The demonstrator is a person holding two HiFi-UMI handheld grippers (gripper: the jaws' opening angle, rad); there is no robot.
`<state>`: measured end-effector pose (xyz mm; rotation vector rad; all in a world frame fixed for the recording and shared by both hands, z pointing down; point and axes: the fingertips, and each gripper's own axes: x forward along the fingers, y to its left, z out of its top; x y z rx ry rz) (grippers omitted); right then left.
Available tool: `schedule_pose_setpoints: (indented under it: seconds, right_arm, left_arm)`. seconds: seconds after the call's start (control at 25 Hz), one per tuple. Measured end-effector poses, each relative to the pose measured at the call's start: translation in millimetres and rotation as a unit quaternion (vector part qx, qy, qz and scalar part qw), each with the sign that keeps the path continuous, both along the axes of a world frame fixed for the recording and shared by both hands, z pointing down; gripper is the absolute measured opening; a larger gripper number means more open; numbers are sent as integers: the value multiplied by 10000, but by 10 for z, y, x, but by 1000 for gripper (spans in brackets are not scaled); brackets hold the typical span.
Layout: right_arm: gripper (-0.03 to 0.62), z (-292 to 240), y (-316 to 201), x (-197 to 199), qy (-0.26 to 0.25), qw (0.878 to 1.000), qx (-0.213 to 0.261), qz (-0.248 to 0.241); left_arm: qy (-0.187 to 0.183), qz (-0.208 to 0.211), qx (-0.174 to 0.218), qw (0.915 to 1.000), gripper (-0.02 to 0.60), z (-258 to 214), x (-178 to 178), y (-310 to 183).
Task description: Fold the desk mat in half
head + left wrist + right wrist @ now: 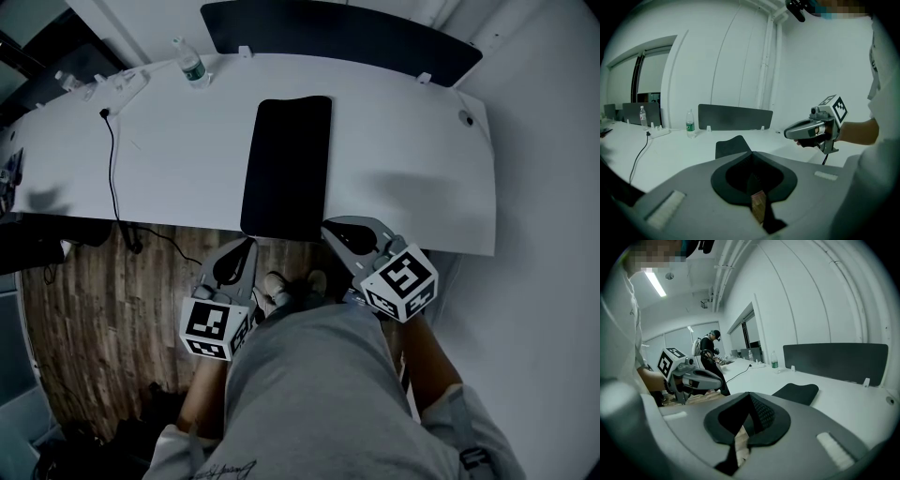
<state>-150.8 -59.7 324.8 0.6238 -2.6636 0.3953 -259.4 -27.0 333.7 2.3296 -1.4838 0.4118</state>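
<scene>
The black desk mat (287, 164) lies flat and unfolded on the white desk (178, 159), its short near end at the desk's front edge. Both grippers hang in front of that edge, off the desk. My left gripper (246, 246) is shut and empty, just left of the mat's near end. My right gripper (330, 230) is also shut with nothing in it, near the mat's near right corner. The left gripper view shows the mat (732, 145) beyond its closed jaws and the right gripper (788, 132) alongside. In the right gripper view the mat (797, 392) lies ahead.
A water bottle (191, 66) and a power strip (122, 84) with a black cable (112, 159) sit at the desk's far left. A dark partition panel (337, 37) runs along the back edge. Wooden floor (103, 319) lies below. A person (710, 357) stands far off.
</scene>
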Motion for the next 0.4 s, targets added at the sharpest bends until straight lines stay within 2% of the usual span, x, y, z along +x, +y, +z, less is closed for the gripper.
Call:
schedule_pose_setpoints:
  seconds: [0.4]
  right_arm:
    - [5, -26, -5, -10, -23, 10000, 33, -42]
  left_arm:
    - [18, -55, 52, 10000, 18, -42, -29, 10]
